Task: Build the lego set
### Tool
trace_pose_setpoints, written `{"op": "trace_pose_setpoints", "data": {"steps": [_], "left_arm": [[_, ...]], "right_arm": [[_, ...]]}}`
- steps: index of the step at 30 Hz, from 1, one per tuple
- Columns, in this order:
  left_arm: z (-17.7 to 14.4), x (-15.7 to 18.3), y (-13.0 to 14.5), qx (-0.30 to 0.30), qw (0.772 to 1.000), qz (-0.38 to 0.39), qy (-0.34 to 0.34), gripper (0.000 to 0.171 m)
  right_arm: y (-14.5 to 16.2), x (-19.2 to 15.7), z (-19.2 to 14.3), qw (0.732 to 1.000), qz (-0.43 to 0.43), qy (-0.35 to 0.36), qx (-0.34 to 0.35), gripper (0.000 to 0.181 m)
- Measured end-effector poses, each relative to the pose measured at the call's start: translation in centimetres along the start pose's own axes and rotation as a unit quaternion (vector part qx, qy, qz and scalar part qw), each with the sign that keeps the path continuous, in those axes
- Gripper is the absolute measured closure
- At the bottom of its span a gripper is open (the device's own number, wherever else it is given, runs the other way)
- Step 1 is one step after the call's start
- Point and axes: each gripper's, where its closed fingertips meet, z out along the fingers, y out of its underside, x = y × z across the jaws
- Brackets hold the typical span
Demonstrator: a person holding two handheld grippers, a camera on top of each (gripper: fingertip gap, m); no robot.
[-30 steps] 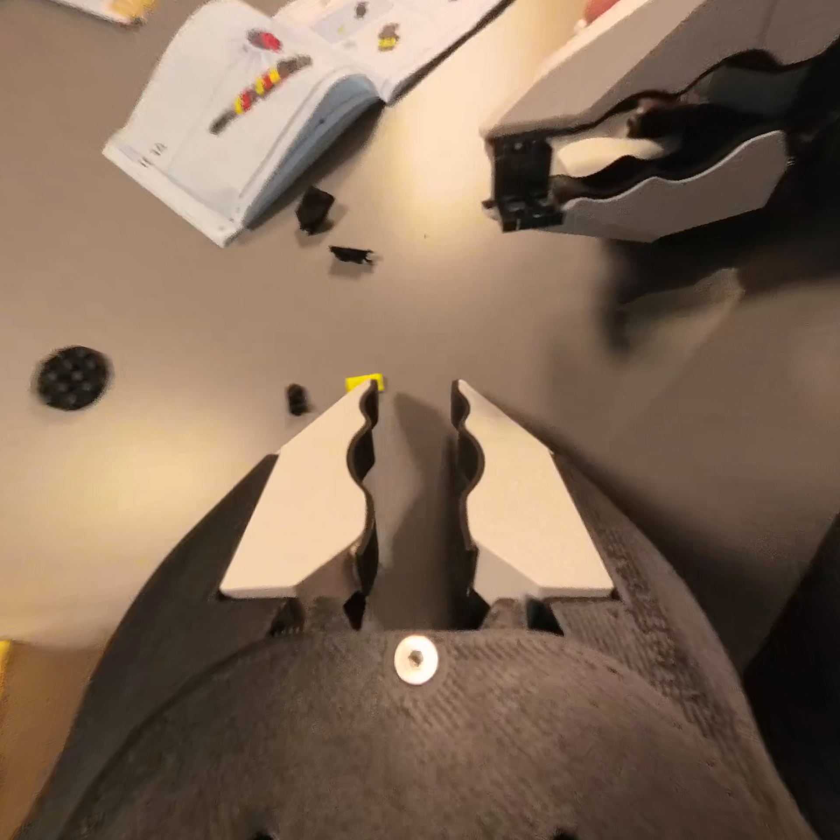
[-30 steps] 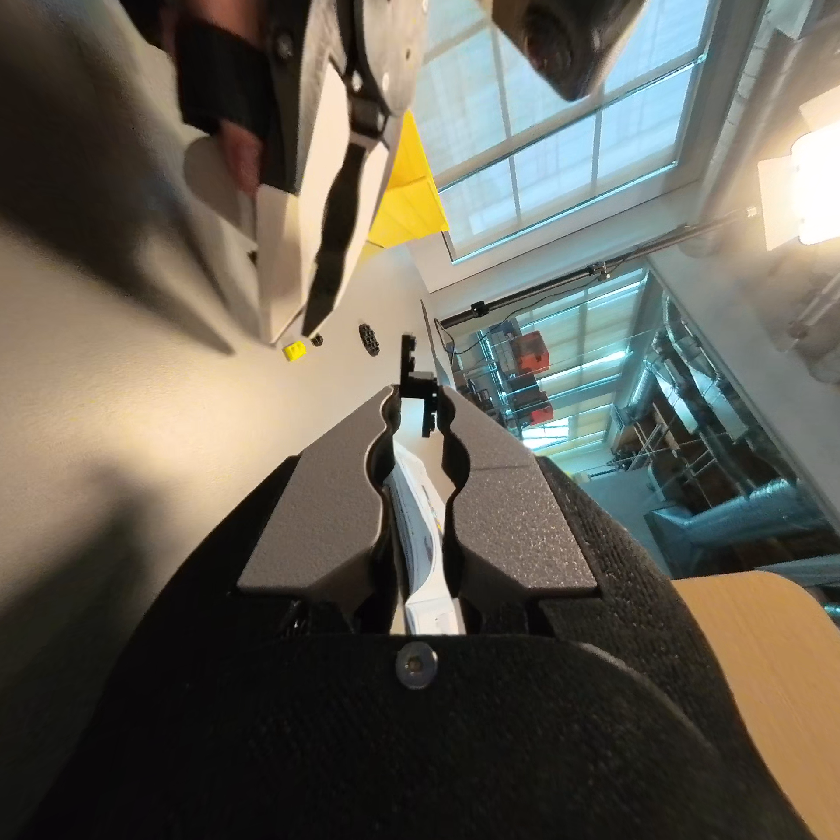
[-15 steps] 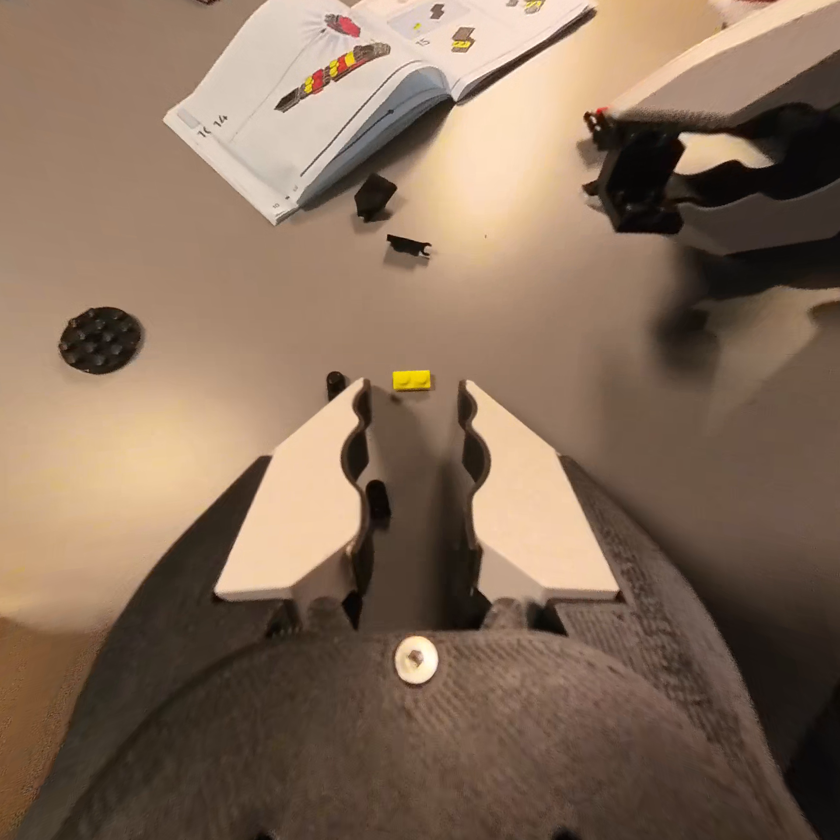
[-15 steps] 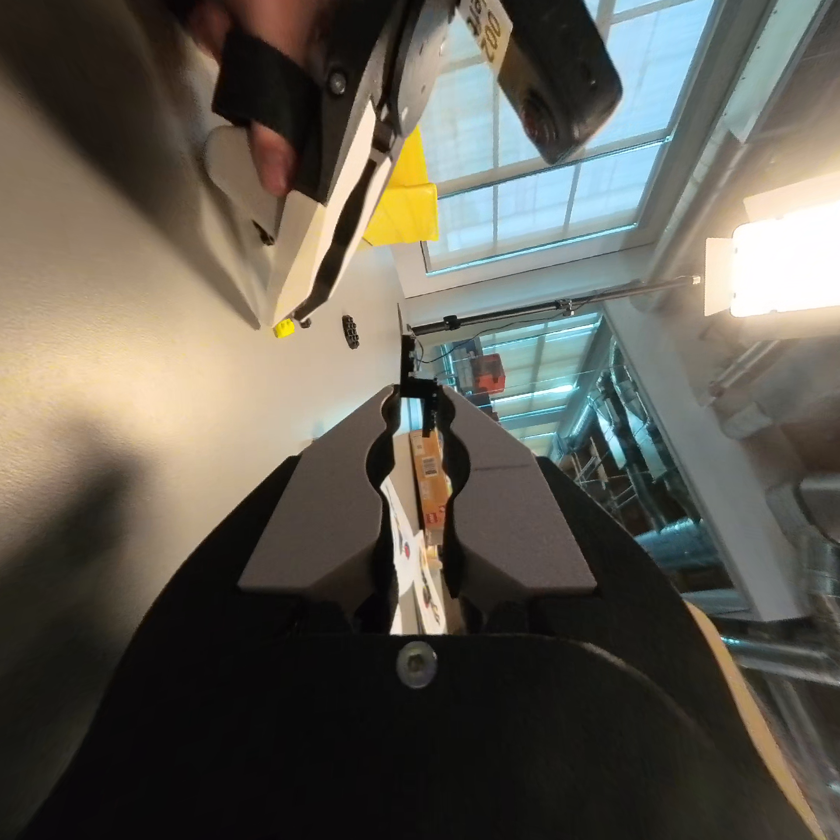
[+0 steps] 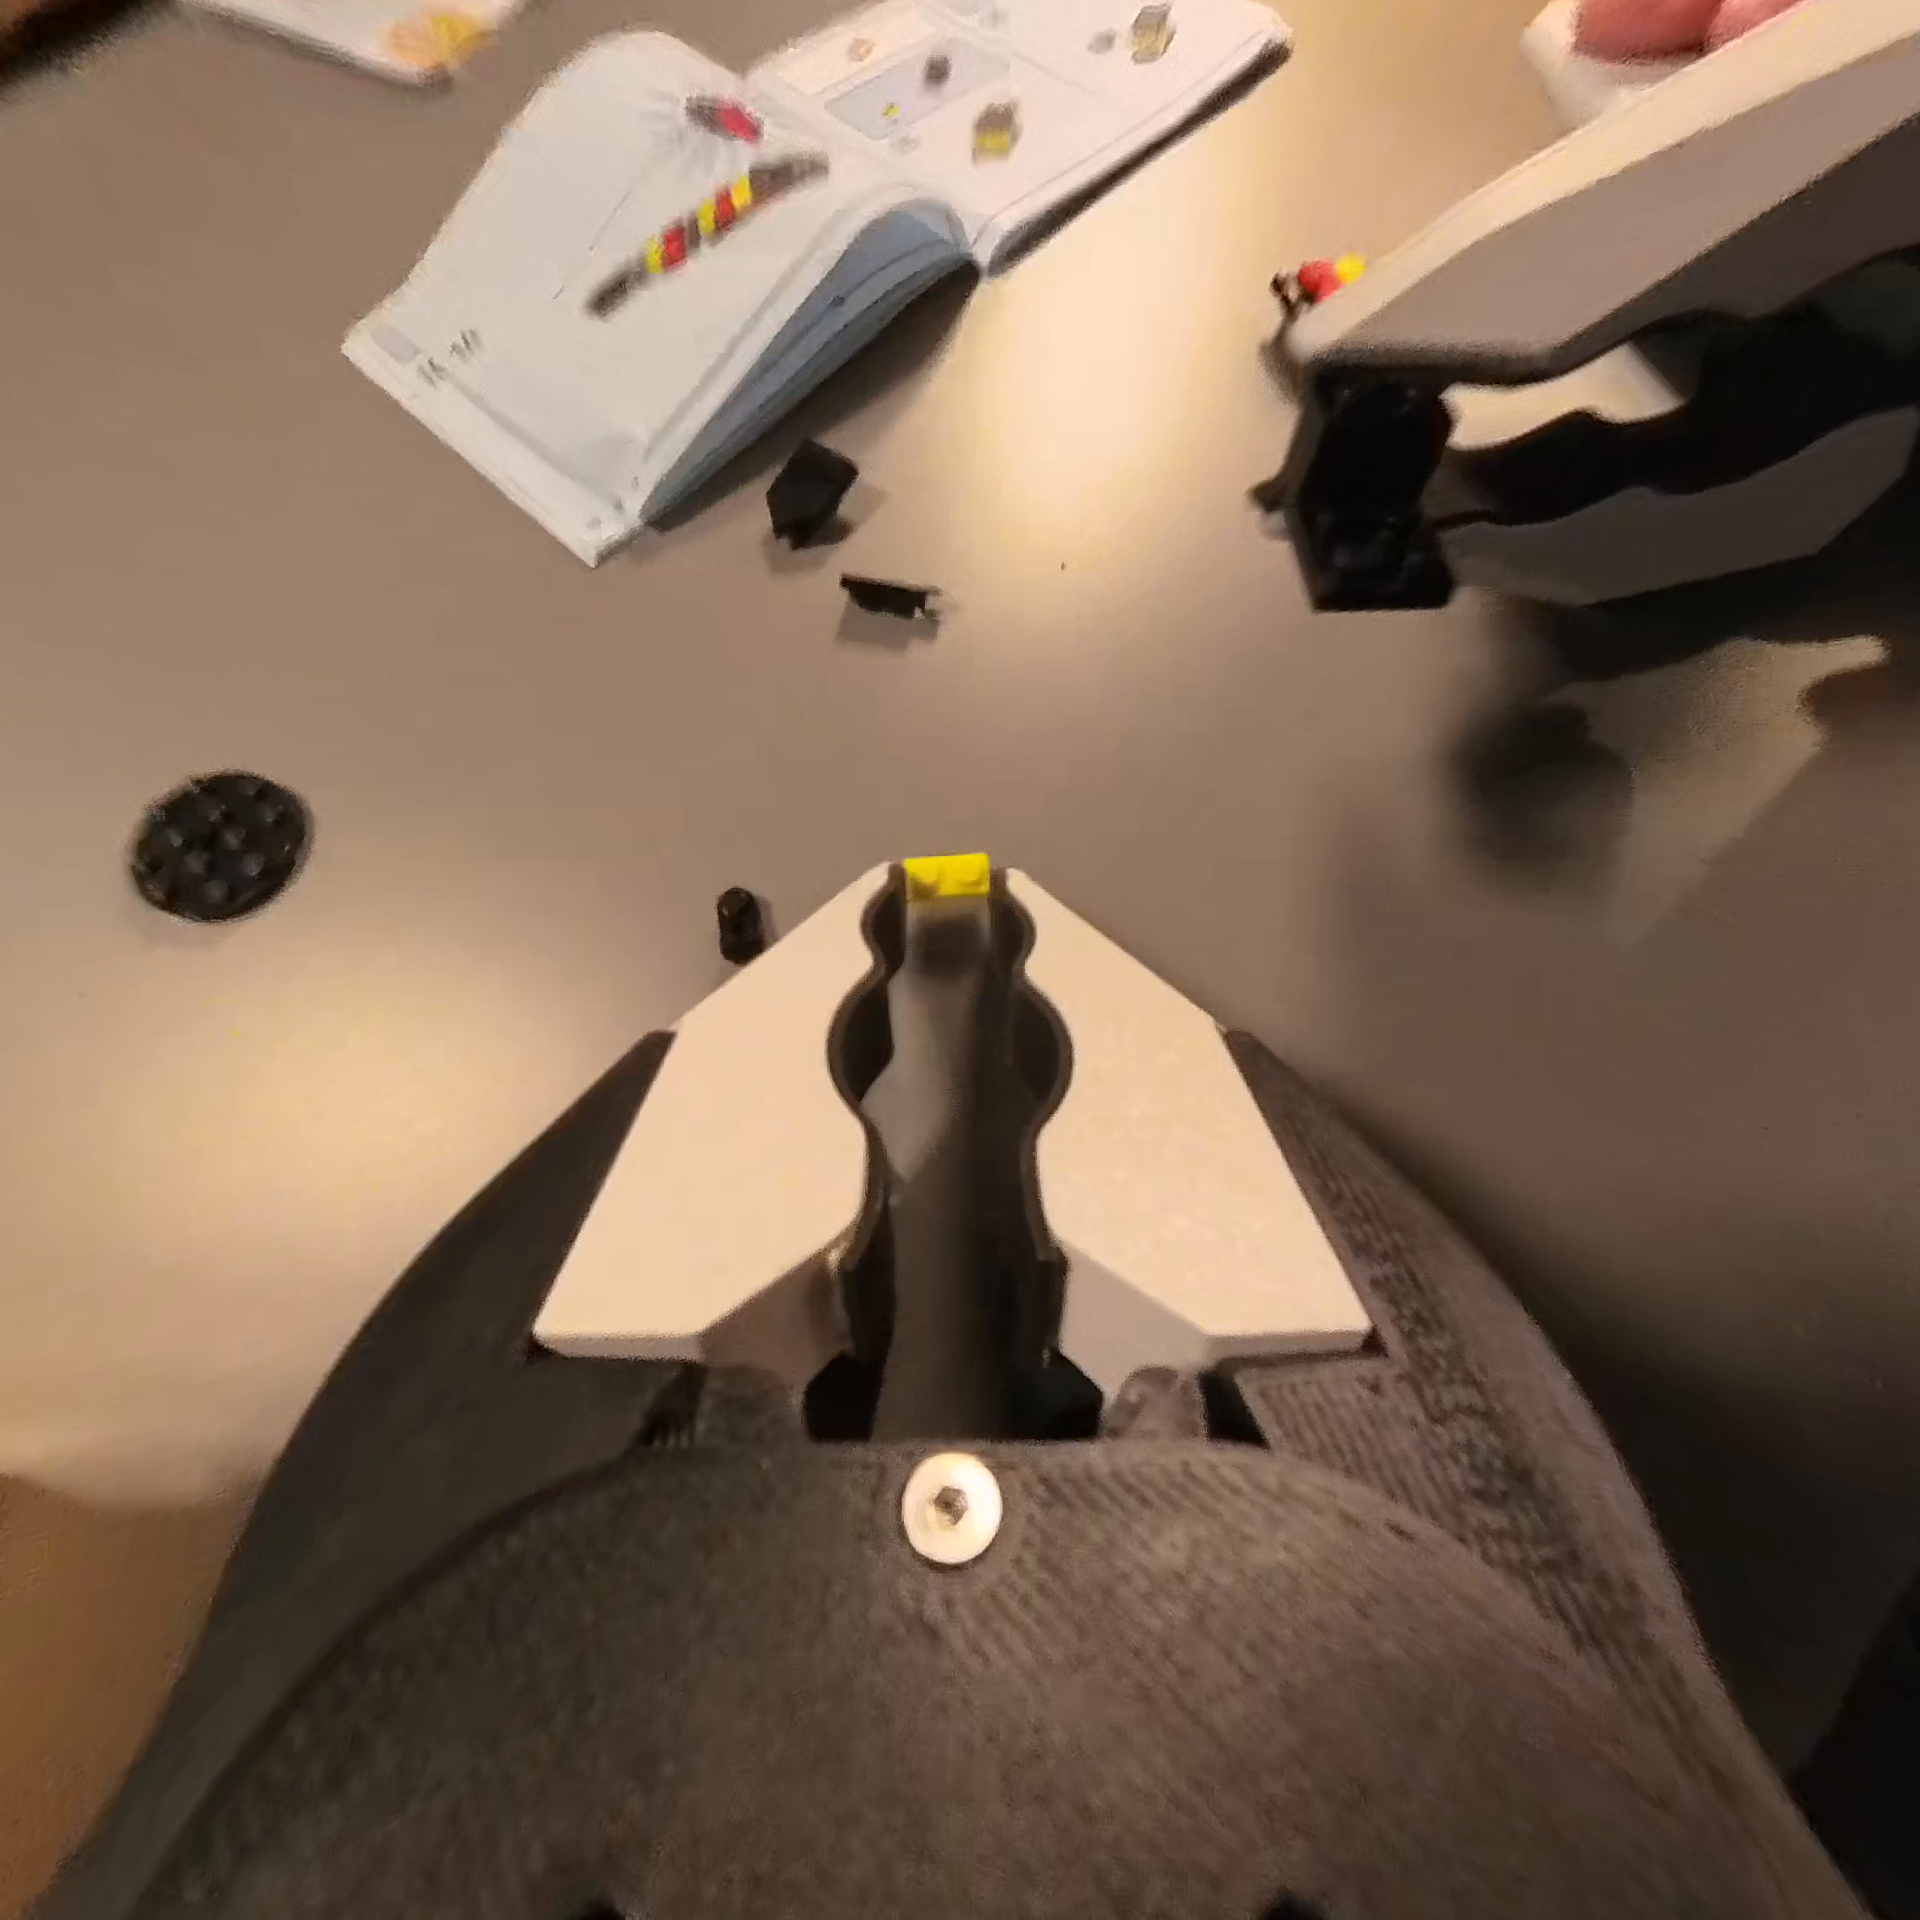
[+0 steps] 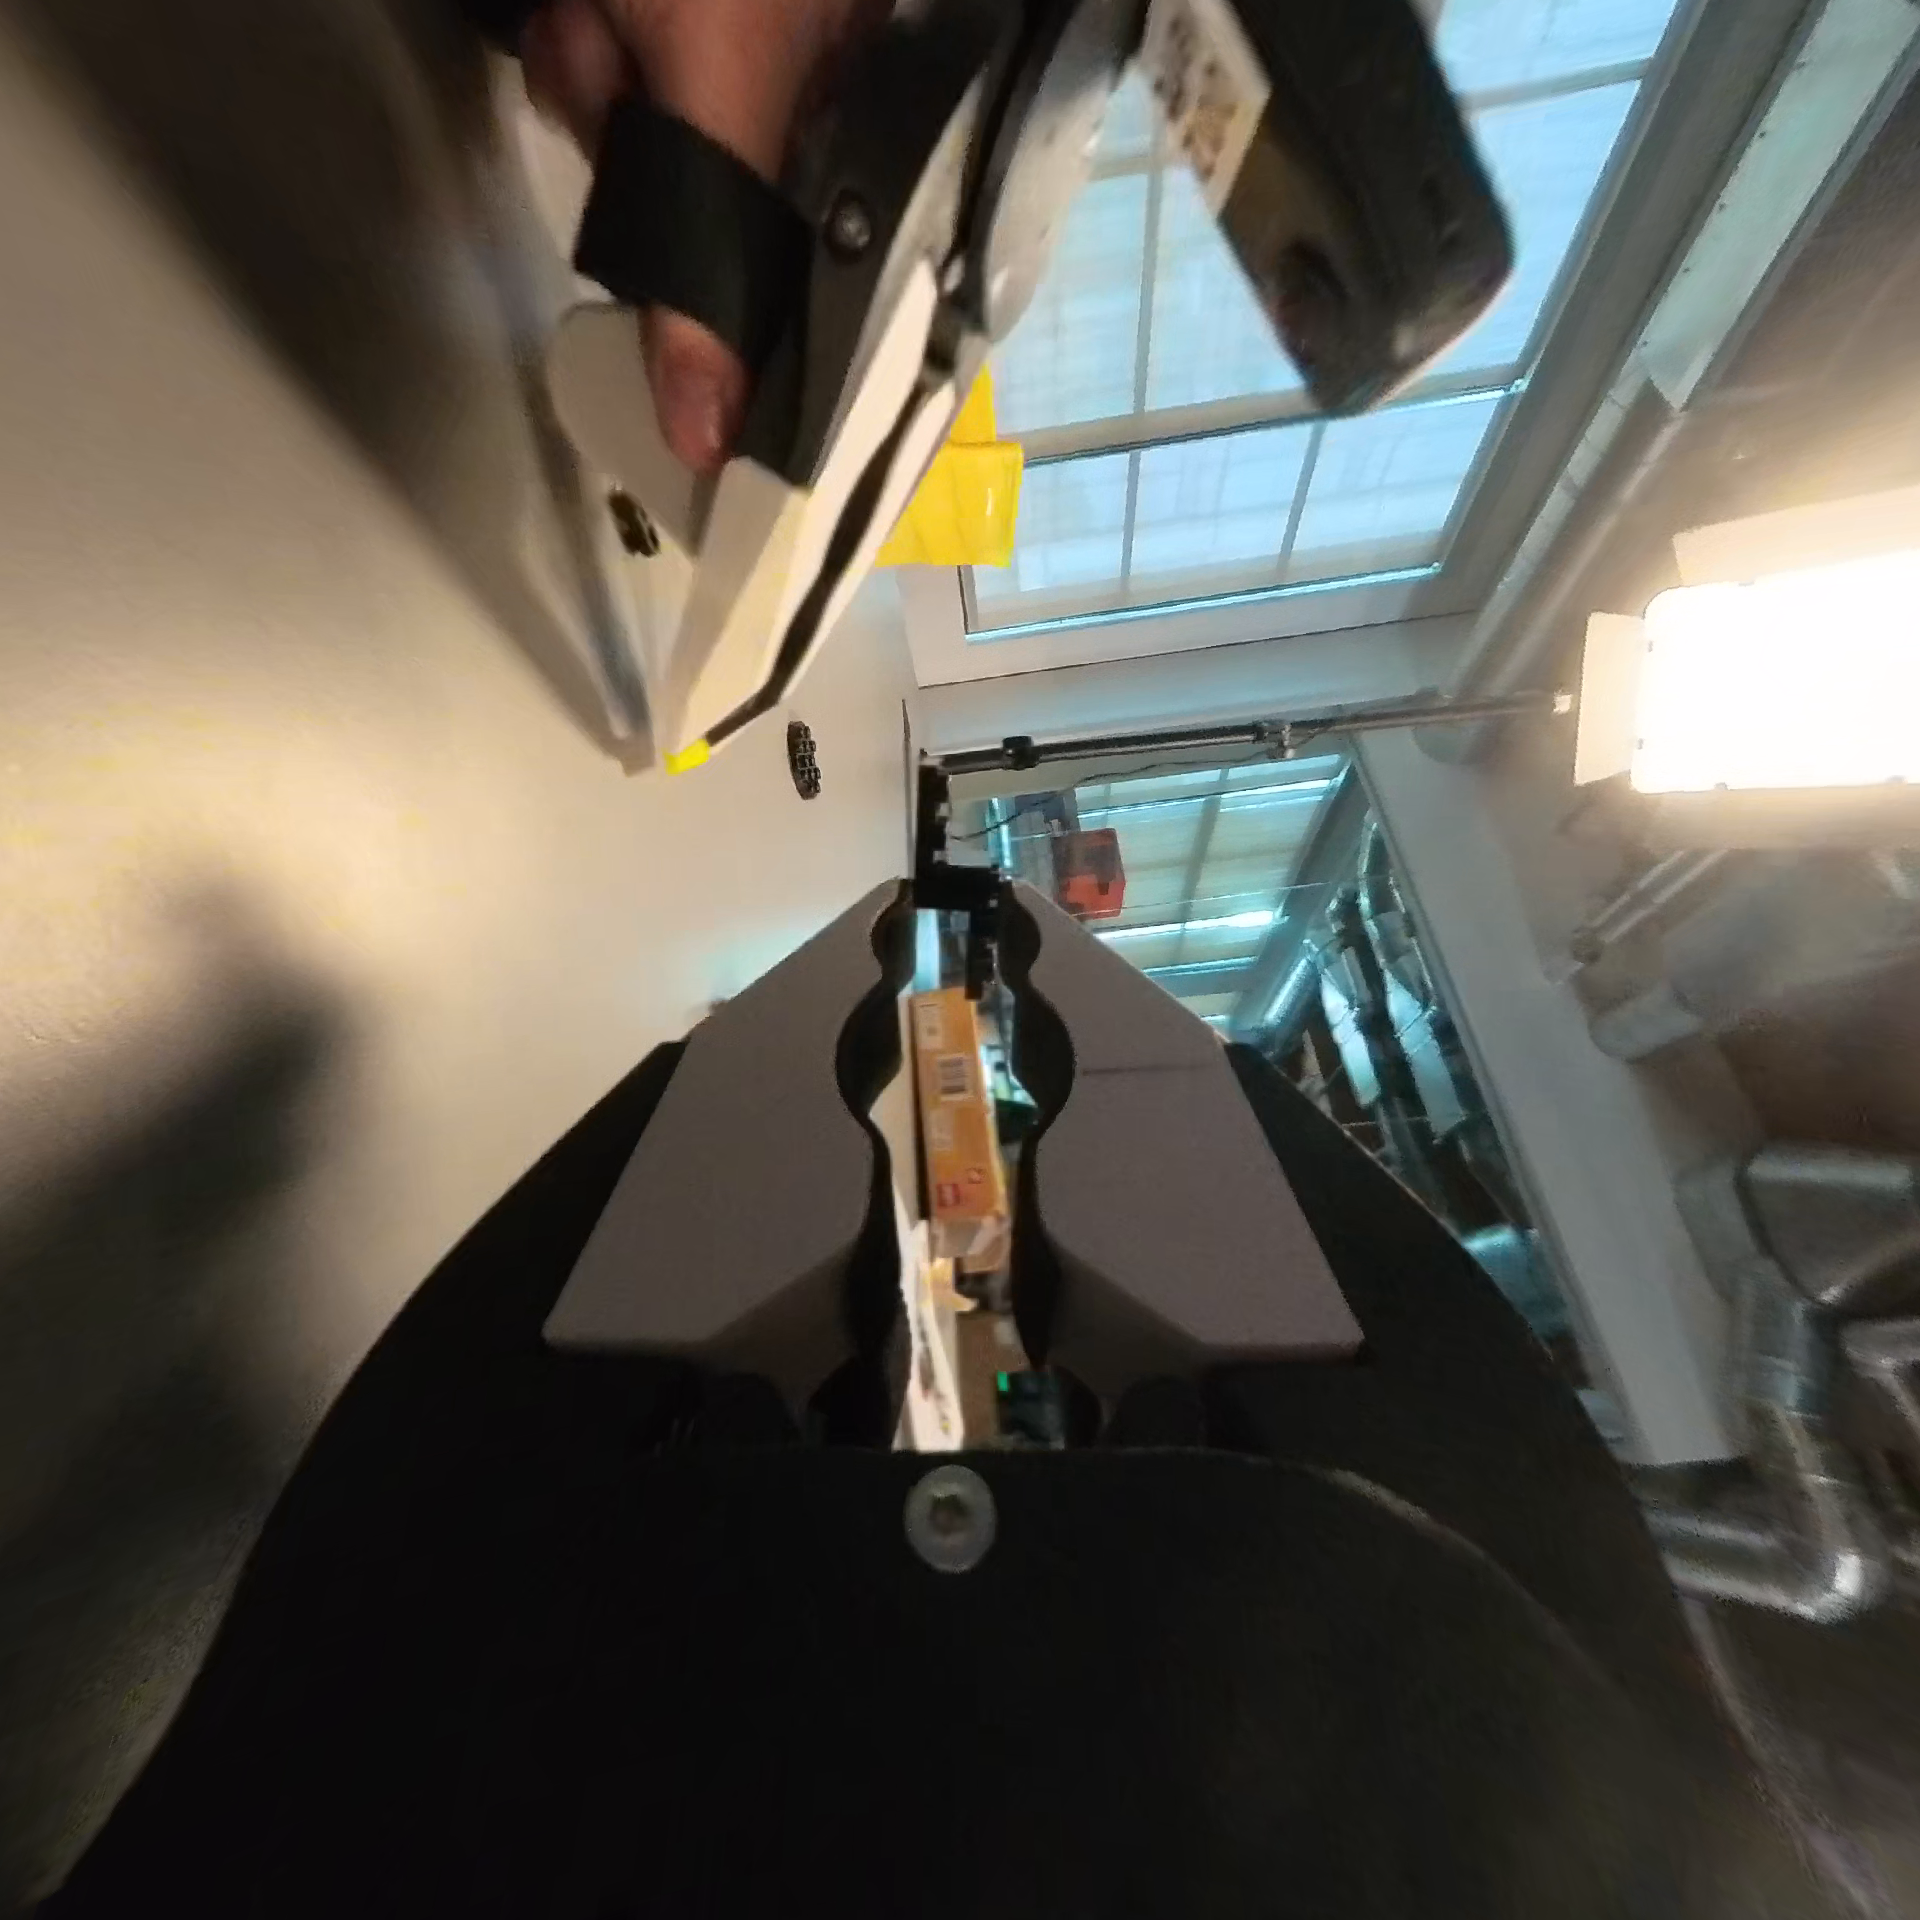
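A small yellow brick [image 5: 945,875] sits pinched at the tips of the left gripper [image 5: 948,883], low over the counter [image 5: 540,665]. Far right, the right gripper [image 6: 956,902] clamps a black assembly [image 6: 948,878]. An open instruction booklet [image 5: 727,239] lies beyond.

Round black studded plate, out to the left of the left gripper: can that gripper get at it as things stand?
Probably not yet. The round black studded plate lies unobstructed on the table, but the left gripper has its jaws closed on the small yellow plate, which must go first.
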Motion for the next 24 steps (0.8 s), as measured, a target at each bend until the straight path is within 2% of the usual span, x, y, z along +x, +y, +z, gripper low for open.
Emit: {"op": "trace_pose_setpoints", "data": {"steps": [2, 4, 6, 11, 16, 24], "left_arm": [[-1.2, 0.2, -1.7, 0.041, 0.999, 0.002, 0.000, 0.156], [-3.0, 1.8, -4.3, 0.089, 0.995, -0.020, 0.047, 0.156], [-4.3, 3.6, -6.1, 0.104, 0.990, -0.026, 0.088, 0.156], [-3.6, 5.7, -5.8, 0.041, 0.994, -0.002, 0.098, 0.156], [-3.2, 5.7, -5.8, 0.031, 0.996, -0.010, 0.088, 0.156], [-2.7, 5.5, -5.3, -0.007, 0.999, 0.033, 0.032, 0.156]], "right_arm": [[0.0, -0.1, 0.0, 1.000, -0.025, 0.003, -0.001, 0.169], [-0.2, 0.0, 0.0, 0.999, -0.035, 0.006, 0.000, 0.168], [-0.4, 0.0, 0.0, 0.999, -0.038, 0.008, 0.003, 0.168], [-0.7, 0.0, 0.1, 0.999, -0.044, 0.009, 0.008, 0.168], [-0.8, -0.2, 0.2, 0.999, -0.046, 0.006, 0.009, 0.168], [-0.5, -0.5, 0.4, 0.999, -0.043, -0.005, 0.004, 0.168]]}}
